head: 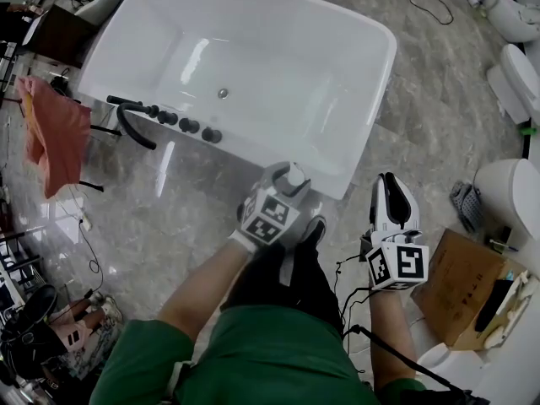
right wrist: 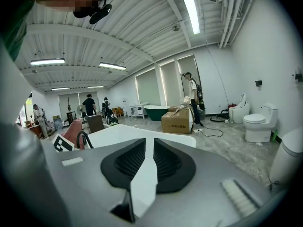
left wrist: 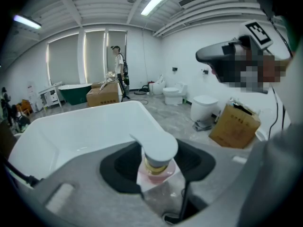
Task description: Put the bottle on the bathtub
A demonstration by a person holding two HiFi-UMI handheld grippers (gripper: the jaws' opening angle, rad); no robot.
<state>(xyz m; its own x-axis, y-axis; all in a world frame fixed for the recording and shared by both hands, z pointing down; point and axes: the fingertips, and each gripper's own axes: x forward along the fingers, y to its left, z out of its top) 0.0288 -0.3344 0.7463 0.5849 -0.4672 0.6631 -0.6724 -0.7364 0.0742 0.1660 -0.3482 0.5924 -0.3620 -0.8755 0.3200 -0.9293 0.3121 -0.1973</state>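
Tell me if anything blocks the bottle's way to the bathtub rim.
Nothing visible does. The left tongs hold the bottle right at the bathtub's near corner, where the rim is bare. The black faucet fittings sit farther left along it.

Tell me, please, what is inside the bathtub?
Only the drain shows in the bathtub basin. The bottle is not in it but clamped in the left gripper, which covers part of the near rim.
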